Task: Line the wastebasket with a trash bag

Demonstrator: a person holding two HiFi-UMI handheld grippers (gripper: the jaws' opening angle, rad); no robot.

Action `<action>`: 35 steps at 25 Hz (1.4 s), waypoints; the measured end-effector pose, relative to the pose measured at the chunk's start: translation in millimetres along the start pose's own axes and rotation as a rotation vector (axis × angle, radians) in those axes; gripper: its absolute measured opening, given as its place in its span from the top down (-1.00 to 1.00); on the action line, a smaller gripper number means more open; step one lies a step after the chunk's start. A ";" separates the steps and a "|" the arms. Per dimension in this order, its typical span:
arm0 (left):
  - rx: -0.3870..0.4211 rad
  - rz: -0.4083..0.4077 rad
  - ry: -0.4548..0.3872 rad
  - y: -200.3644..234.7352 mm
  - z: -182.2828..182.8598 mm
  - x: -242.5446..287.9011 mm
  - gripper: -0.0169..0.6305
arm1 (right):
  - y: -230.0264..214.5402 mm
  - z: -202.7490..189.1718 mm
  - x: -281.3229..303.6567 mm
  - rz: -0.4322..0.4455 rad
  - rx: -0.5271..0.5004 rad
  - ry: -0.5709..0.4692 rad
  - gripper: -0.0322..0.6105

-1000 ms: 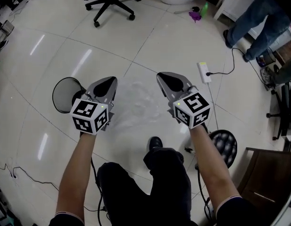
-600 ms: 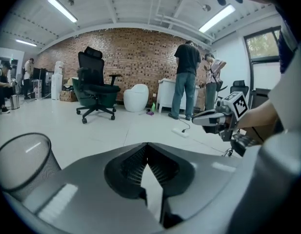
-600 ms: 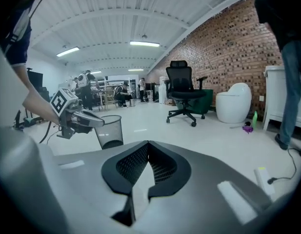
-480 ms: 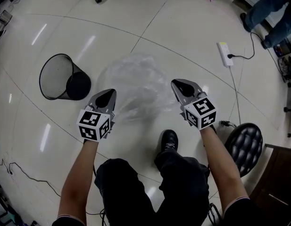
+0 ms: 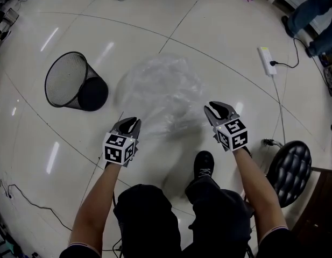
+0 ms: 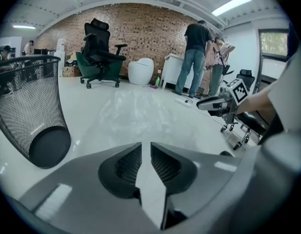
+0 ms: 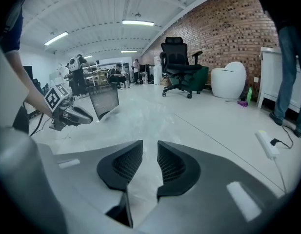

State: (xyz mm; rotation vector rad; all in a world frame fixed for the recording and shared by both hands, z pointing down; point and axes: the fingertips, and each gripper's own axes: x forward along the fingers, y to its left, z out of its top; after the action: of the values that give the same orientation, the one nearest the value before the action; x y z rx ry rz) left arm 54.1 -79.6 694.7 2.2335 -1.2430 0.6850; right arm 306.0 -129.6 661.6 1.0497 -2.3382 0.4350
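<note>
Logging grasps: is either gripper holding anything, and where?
Nothing is held. On the left gripper and right gripper the jaws have just been opening, nothing pinched between them; the trash bag lies on the floor.

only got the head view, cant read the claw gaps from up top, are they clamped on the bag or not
observer: No. In the left gripper view the left claw shows a narrow gap and its pads press on nothing. Its jaws have just been opening.
operator: and the right one
observer: In the right gripper view the right claw has just been opening too, with a slightly wider gap and nothing pinched. The clear bag lies on the floor just ahead.
operator: is the basket standing or tipped
observer: Standing. The right gripper view shows the mesh wastebasket upright with its wide mouth up, beyond the left claw.
</note>
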 end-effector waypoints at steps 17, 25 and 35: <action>-0.074 0.010 0.280 8.3 -115.1 31.6 0.26 | -20.7 -111.4 36.3 -0.075 0.122 0.246 0.03; -0.071 0.040 0.232 15.8 -105.8 34.0 0.91 | -7.1 -108.5 38.4 -0.017 0.078 0.220 0.89; -0.052 0.033 0.061 13.0 -51.6 16.6 0.91 | 2.1 -44.6 17.5 -0.016 0.042 0.070 0.89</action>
State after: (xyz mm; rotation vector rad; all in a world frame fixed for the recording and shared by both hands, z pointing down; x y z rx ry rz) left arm 40.8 -63.5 746.3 2.1386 -1.2556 0.7192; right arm 309.8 -116.8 707.7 1.0545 -2.2667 0.5085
